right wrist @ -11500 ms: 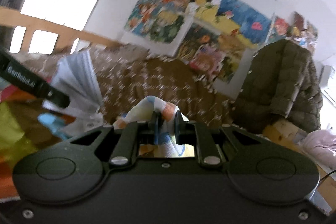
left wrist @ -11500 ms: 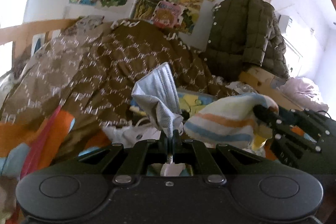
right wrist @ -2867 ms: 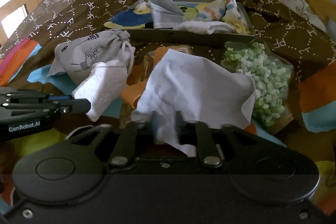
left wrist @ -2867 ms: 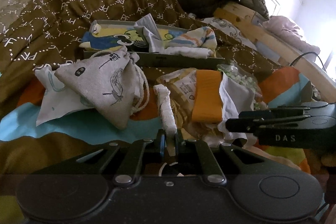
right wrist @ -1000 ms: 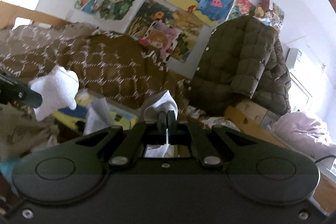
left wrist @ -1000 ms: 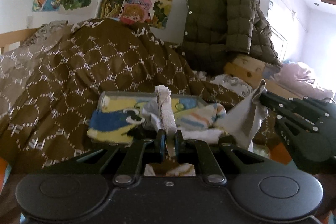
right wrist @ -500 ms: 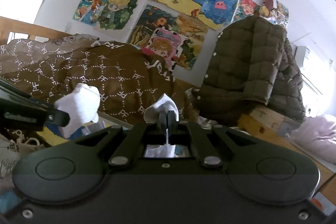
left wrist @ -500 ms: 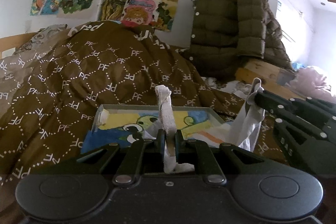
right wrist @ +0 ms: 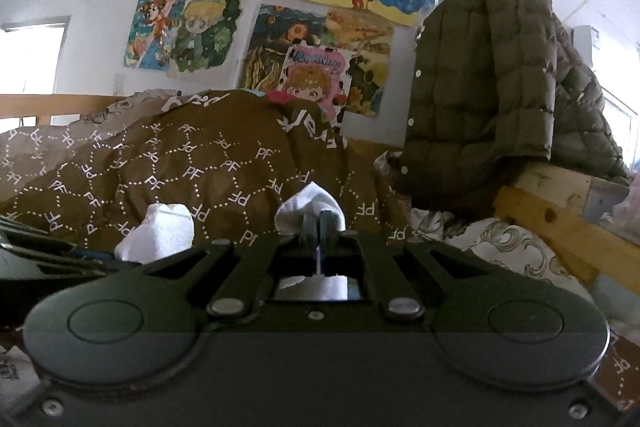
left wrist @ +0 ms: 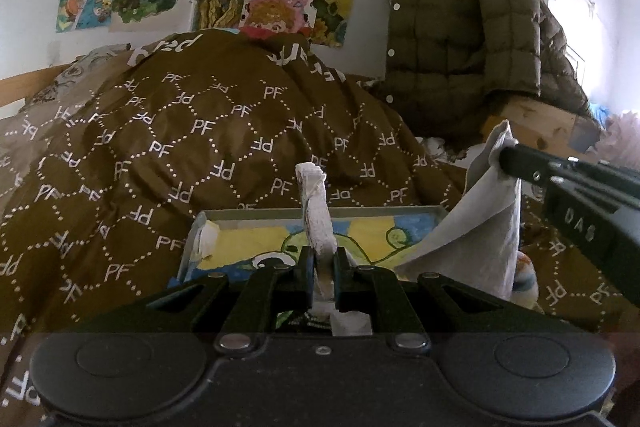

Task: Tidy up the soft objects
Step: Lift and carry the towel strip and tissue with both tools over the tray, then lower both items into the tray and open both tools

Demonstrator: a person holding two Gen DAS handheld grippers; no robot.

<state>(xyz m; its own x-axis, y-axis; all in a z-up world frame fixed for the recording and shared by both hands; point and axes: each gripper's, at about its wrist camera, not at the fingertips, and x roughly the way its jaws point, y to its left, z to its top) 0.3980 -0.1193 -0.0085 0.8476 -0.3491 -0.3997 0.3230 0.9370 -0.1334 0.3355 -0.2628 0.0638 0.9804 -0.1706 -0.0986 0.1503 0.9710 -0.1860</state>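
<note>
Bedding comes first: we see the brown quilt (left wrist: 224, 131) heaped behind the tray (left wrist: 248, 217). Over that tray our right tongs (left wrist: 505, 154) are clenched on the grey cloth (left wrist: 472, 223), and our left tongs (left wrist: 323, 269) pinch the white folded towel (left wrist: 316, 211) upright.

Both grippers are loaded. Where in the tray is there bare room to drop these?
The tray looks free on its left half, between the white wad at its left wall and the textured white roll in the left gripper. The right end is crowded: the grey cloth from the right gripper hangs there, above a striped item.
</note>
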